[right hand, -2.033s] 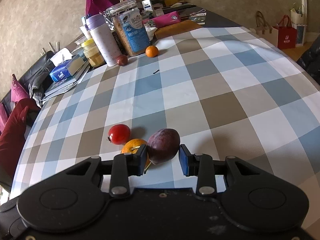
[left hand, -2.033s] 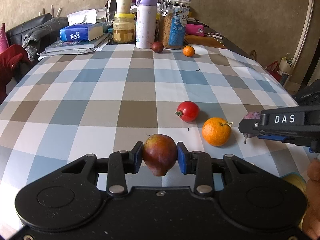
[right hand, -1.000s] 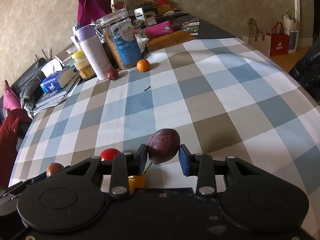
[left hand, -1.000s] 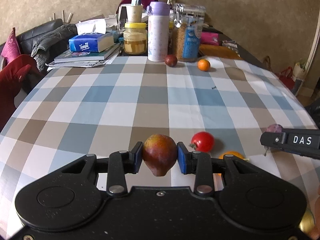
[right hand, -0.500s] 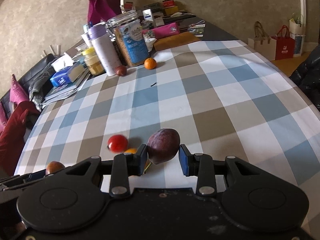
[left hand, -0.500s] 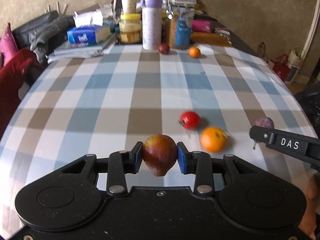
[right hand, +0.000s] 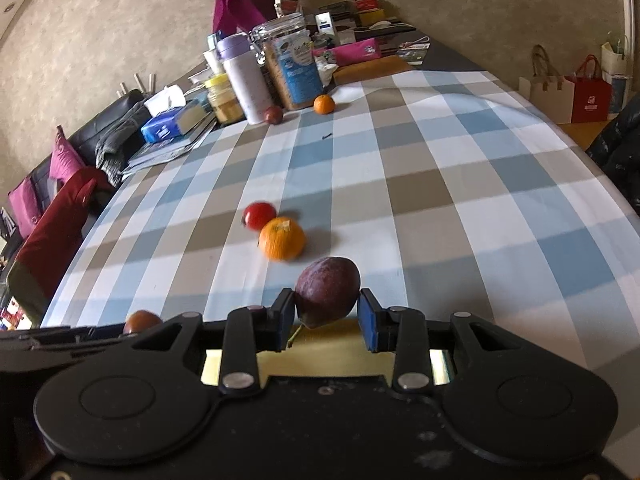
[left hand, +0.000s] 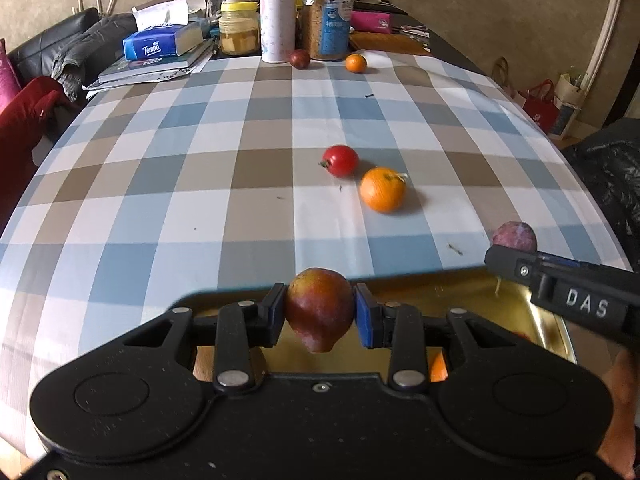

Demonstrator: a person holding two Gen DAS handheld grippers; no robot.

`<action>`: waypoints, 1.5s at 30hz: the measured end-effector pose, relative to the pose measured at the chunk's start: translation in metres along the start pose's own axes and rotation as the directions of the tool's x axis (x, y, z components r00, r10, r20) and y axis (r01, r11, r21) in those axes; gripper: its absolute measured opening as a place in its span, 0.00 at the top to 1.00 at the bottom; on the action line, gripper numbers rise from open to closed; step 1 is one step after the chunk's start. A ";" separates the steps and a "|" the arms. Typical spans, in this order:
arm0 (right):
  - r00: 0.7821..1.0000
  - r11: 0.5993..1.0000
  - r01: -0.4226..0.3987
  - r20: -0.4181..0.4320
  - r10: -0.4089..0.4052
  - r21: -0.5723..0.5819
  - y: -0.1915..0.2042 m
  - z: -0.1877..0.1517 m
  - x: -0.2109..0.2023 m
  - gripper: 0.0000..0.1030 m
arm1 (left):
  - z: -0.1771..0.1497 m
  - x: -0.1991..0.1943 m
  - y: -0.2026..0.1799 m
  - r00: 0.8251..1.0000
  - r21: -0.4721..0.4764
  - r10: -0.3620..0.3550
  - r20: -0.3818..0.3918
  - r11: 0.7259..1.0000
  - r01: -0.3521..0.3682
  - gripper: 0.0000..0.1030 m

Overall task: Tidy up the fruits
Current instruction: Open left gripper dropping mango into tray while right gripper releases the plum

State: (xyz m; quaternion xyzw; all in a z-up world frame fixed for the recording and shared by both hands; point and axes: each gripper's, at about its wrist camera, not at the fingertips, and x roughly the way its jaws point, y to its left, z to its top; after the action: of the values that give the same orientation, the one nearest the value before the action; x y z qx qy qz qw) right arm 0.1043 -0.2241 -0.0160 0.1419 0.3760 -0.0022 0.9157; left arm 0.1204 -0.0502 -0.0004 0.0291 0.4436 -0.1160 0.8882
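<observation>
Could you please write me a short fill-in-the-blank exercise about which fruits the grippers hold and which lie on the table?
1. The left gripper is shut on a ____.
2. The right gripper is shut on a ____.
3. On the checked tablecloth, the tomato lies beside a large ____.
4. Under both grippers is a ____-coloured tray.

Missing words: pear; plum; orange; gold

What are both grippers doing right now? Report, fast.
Left gripper: closed on the red-yellow pear.
Right gripper: closed on the dark purple plum.
</observation>
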 end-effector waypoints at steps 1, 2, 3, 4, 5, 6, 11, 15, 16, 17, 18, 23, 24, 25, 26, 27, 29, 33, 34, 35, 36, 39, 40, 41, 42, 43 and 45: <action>1.000 1.000 0.000 0.002 0.000 -0.007 0.000 -0.005 -0.003 0.65 | -0.003 -0.001 -0.002 1.000 0.003 0.000 0.000 1.000 0.000 0.57; 1.000 1.000 0.004 0.004 -0.004 -0.013 0.000 -0.010 -0.005 0.65 | -0.006 -0.002 -0.003 1.000 0.006 -0.002 -0.001 1.000 0.002 0.57; 1.000 1.000 0.008 0.008 -0.008 -0.019 0.001 -0.014 -0.007 0.65 | -0.008 -0.002 -0.005 1.000 0.006 -0.005 -0.002 1.000 0.006 0.57; 1.000 1.000 0.012 0.011 -0.011 -0.025 0.001 -0.019 -0.009 0.65 | -0.011 -0.002 -0.006 1.000 0.007 -0.010 -0.004 1.000 0.010 0.57; 1.000 0.999 0.013 0.011 -0.013 -0.030 0.002 -0.021 -0.010 0.65 | -0.013 -0.002 -0.008 1.000 0.010 -0.015 -0.006 1.000 0.015 0.57; 1.000 0.999 0.013 0.010 -0.013 -0.034 0.002 -0.024 -0.011 0.65 | -0.015 -0.002 -0.009 1.000 0.013 -0.017 -0.007 1.000 0.017 0.57; 1.000 0.999 0.004 -0.003 -0.004 -0.044 0.003 -0.034 -0.012 0.65 | -0.022 0.000 -0.014 0.999 0.018 -0.030 -0.016 0.999 0.030 0.57; 1.000 0.999 0.010 -0.004 -0.010 -0.051 0.005 -0.036 -0.009 0.65 | -0.024 0.002 -0.013 0.999 0.012 -0.024 -0.023 1.000 0.025 0.57; 1.000 0.999 0.009 -0.005 -0.009 -0.050 0.005 -0.036 -0.009 0.65 | -0.024 0.003 -0.012 0.999 0.008 -0.022 -0.025 1.000 0.022 0.57; 1.000 0.999 0.006 -0.006 -0.006 -0.049 0.005 -0.036 -0.009 0.65 | -0.024 0.004 -0.012 0.999 0.006 -0.020 -0.026 1.000 0.020 0.57; 1.000 0.999 0.004 -0.007 -0.004 -0.046 0.005 -0.036 -0.009 0.65 | -0.024 0.004 -0.011 0.999 0.004 -0.019 -0.025 1.000 0.019 0.57; 1.000 0.999 0.012 -0.006 -0.012 -0.046 0.005 -0.036 -0.009 0.65 | -0.023 0.000 -0.010 1.000 0.004 -0.016 0.006 1.000 0.016 0.57; 1.000 0.999 0.012 -0.008 -0.012 -0.045 0.005 -0.036 -0.008 0.65 | -0.023 -0.001 -0.010 1.000 0.004 -0.014 0.010 1.000 0.014 0.57; 1.000 0.999 0.010 -0.011 -0.010 -0.043 0.005 -0.036 -0.008 0.65 | -0.022 -0.002 -0.010 1.000 0.004 -0.014 0.011 1.000 0.014 0.56; 1.000 0.999 0.008 -0.014 -0.008 -0.041 0.004 -0.035 -0.007 0.65 | -0.021 -0.001 -0.010 1.000 0.003 -0.014 0.012 1.000 0.014 0.56; 1.000 0.999 0.006 -0.017 -0.007 -0.040 0.004 -0.036 -0.006 0.65 | -0.021 -0.001 -0.009 1.000 0.002 -0.014 0.012 1.000 0.014 0.56; 1.000 0.999 0.005 -0.022 -0.006 -0.039 0.005 -0.036 -0.005 0.65 | -0.021 -0.001 -0.009 1.000 0.000 -0.011 0.011 1.000 0.011 0.56; 1.000 0.999 0.022 0.003 -0.022 -0.047 0.007 -0.036 -0.007 0.65 | -0.023 0.001 -0.008 1.000 -0.012 -0.004 0.009 1.000 0.004 0.56; 1.000 0.998 0.025 0.009 -0.024 -0.052 0.008 -0.036 -0.008 0.65 | -0.023 0.001 -0.008 1.000 -0.018 -0.003 0.010 1.000 0.003 0.56; 1.000 0.998 0.024 0.011 -0.023 -0.054 0.008 -0.036 -0.008 0.65 | -0.024 0.000 -0.007 1.000 -0.023 -0.002 0.012 1.000 0.002 0.56; 1.000 0.998 0.021 0.012 -0.021 -0.050 0.008 -0.036 -0.008 0.65 | -0.024 0.000 -0.006 1.000 -0.028 0.000 0.015 1.000 0.000 0.56; 1.000 0.999 0.017 0.013 -0.017 -0.035 0.007 -0.036 -0.007 0.65 | -0.027 -0.002 -0.005 0.999 -0.036 0.013 0.035 0.999 -0.012 0.56; 1.000 0.999 0.018 0.015 -0.017 -0.031 0.007 -0.036 -0.007 0.65 | -0.029 -0.003 -0.005 0.999 -0.039 0.018 0.043 0.999 -0.016 0.56; 1.000 0.999 0.020 0.020 -0.019 -0.026 0.006 -0.037 -0.006 0.65 | -0.030 -0.004 -0.004 0.999 -0.041 0.021 0.050 0.999 -0.019 0.56; 0.999 1.000 0.023 0.025 -0.023 -0.020 0.006 -0.037 -0.006 0.65 | -0.031 -0.005 -0.004 0.998 -0.041 0.023 0.055 0.999 -0.021 0.56; 0.999 1.000 0.025 0.028 -0.025 -0.017 0.006 -0.038 -0.006 0.65 | -0.033 -0.005 -0.004 0.998 -0.041 0.026 0.062 0.999 -0.024 0.55; 0.999 1.000 0.026 0.037 -0.025 -0.008 0.007 -0.040 -0.006 0.65 | -0.036 -0.005 -0.004 0.997 -0.039 0.033 0.071 0.999 -0.030 0.55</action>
State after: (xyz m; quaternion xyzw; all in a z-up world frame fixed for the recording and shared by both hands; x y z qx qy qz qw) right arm 0.0733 -0.2081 -0.0367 0.1333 0.3610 -0.0150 0.9229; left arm 0.0884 -0.0477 -0.0179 0.0152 0.4129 -0.0945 0.9057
